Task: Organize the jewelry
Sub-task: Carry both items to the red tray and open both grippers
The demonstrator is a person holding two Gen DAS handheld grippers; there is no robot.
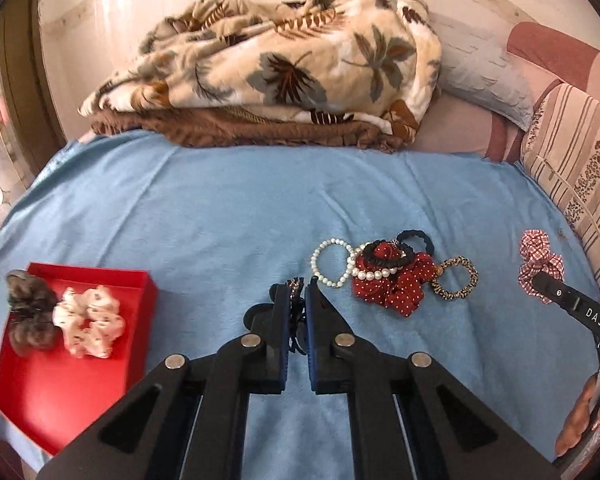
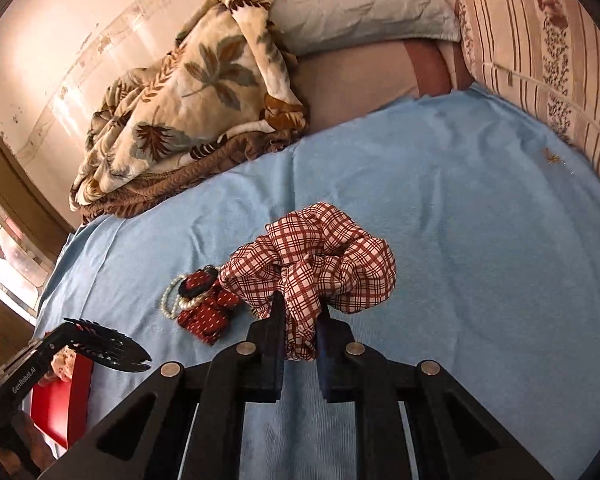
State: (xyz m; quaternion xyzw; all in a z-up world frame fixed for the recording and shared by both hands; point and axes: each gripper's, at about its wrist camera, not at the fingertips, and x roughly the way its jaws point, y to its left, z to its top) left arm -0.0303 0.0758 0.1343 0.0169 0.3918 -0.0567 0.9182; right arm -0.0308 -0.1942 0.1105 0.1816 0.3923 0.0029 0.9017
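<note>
My left gripper [image 1: 302,286] is shut on a black hair claw clip [image 1: 294,312] just above the blue cloth. A red tray [image 1: 100,364] at the left holds a brown scrunchie [image 1: 30,314] and a white floral scrunchie [image 1: 90,322]. To the right lies a pile: pearl bracelets [image 1: 330,262], a red dotted scrunchie [image 1: 396,286], black hair ties [image 1: 416,236] and a leopard hair tie [image 1: 458,278]. My right gripper [image 2: 300,312] is shut on a red checked scrunchie [image 2: 324,256], lifted above the cloth; it also shows in the left wrist view [image 1: 538,262].
A folded leaf-print blanket [image 1: 276,68] lies at the back of the bed. A grey pillow [image 1: 484,76] and a striped floral cushion [image 1: 576,168] line the right side. The blue cloth [image 1: 220,216] covers the bed. The wall runs behind.
</note>
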